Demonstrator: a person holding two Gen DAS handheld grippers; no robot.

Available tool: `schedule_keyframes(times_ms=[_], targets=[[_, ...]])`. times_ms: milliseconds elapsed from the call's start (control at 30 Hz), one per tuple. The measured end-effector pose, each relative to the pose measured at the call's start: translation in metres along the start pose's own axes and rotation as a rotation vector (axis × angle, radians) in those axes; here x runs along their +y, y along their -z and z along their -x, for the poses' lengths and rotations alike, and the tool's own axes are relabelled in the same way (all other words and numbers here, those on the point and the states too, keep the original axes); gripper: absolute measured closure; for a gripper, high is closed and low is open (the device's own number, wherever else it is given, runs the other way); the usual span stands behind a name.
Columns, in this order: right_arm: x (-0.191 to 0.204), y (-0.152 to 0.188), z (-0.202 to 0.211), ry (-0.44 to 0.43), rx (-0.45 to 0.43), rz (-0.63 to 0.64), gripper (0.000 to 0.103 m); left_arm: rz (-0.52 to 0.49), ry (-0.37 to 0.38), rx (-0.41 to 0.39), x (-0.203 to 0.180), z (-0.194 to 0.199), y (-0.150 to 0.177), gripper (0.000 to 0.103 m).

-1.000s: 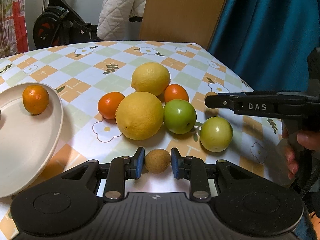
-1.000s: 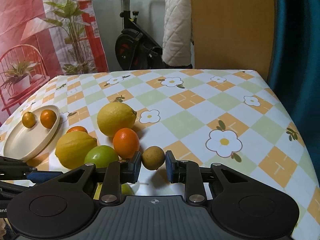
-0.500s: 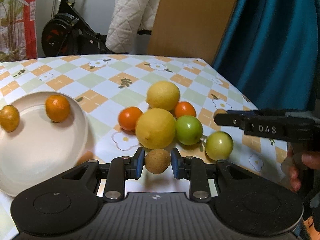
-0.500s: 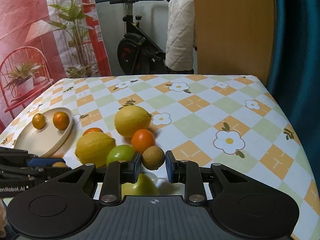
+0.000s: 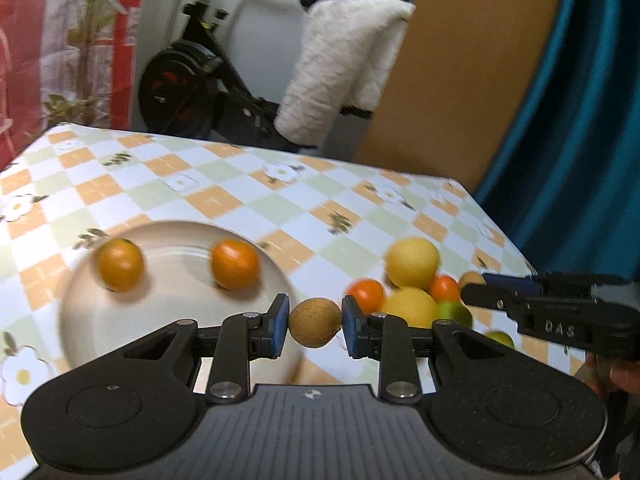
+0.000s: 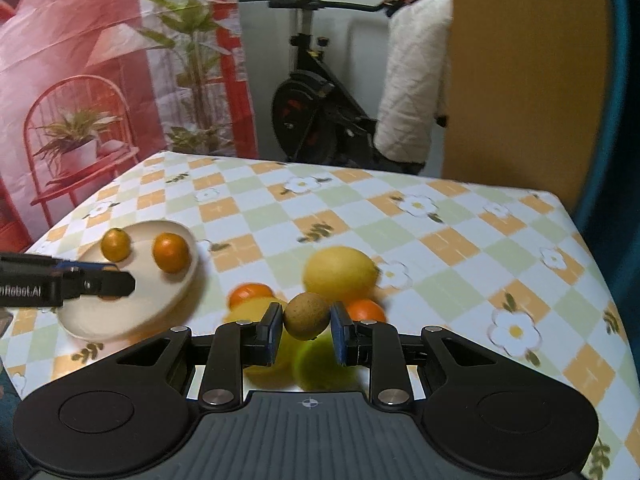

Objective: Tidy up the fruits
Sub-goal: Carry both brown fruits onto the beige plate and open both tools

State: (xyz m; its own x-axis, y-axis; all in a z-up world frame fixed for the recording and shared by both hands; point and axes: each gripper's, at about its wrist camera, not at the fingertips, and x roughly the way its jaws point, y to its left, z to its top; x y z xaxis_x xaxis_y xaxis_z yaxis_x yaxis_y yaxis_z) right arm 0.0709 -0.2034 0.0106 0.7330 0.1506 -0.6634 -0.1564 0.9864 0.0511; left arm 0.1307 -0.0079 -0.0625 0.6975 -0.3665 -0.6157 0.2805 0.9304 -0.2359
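My left gripper (image 5: 315, 322) is shut on a small brown round fruit (image 5: 315, 322), held in the air at the right rim of the cream plate (image 5: 168, 316). The plate holds two small oranges (image 5: 119, 264) (image 5: 235, 264). My right gripper (image 6: 306, 316) is shut on a second brown fruit (image 6: 306, 315), held above the fruit pile. The pile has two lemons (image 6: 340, 274) (image 5: 412, 307), small oranges (image 6: 251, 293) (image 6: 365, 310) and green fruits (image 6: 324, 364). The left gripper also shows in the right wrist view (image 6: 116, 282), over the plate.
The table wears a checked flower-print cloth (image 6: 440, 240); its right edge (image 6: 600, 264) runs along a teal curtain (image 5: 580, 140). An exercise bike (image 6: 312, 104) and a wooden board (image 6: 520, 80) stand behind the table.
Both grippers have lifted with their brown fruits. The left one has swung left from the pile to the plate's edge. The right one has risen over the pile.
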Motion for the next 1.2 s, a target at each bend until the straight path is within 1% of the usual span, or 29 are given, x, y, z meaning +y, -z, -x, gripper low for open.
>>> schedule_keyframes(times_ms=[233,367,467,633,867,1000,1200], targets=[[0.041,-0.026,-0.02,-0.056,0.0,0.065,0.079,0.058,-0.054,-0.041,0.044,0.013,-0.019,0.073],[0.069,-0.038,-0.037,-0.1,0.005,0.1,0.079,0.077,-0.093,-0.049,0.067,0.019,-0.028,0.073],[0.088,-0.043,-0.052,-0.129,0.019,0.119,0.079,0.089,-0.107,-0.042,0.083,0.017,-0.032,0.073],[0.116,-0.044,-0.075,-0.161,0.051,0.137,0.079,0.099,-0.125,-0.009,0.1,0.008,-0.03,0.073],[0.133,-0.04,-0.101,-0.171,0.106,0.142,0.079,0.113,-0.133,0.04,0.114,-0.003,-0.018,0.073],[0.136,-0.035,-0.11,-0.165,0.132,0.14,0.079,0.097,-0.14,0.053,0.114,-0.008,-0.014,0.073],[0.134,-0.031,-0.116,-0.154,0.148,0.132,0.079,0.085,-0.152,0.067,0.116,-0.01,-0.012,0.073]])
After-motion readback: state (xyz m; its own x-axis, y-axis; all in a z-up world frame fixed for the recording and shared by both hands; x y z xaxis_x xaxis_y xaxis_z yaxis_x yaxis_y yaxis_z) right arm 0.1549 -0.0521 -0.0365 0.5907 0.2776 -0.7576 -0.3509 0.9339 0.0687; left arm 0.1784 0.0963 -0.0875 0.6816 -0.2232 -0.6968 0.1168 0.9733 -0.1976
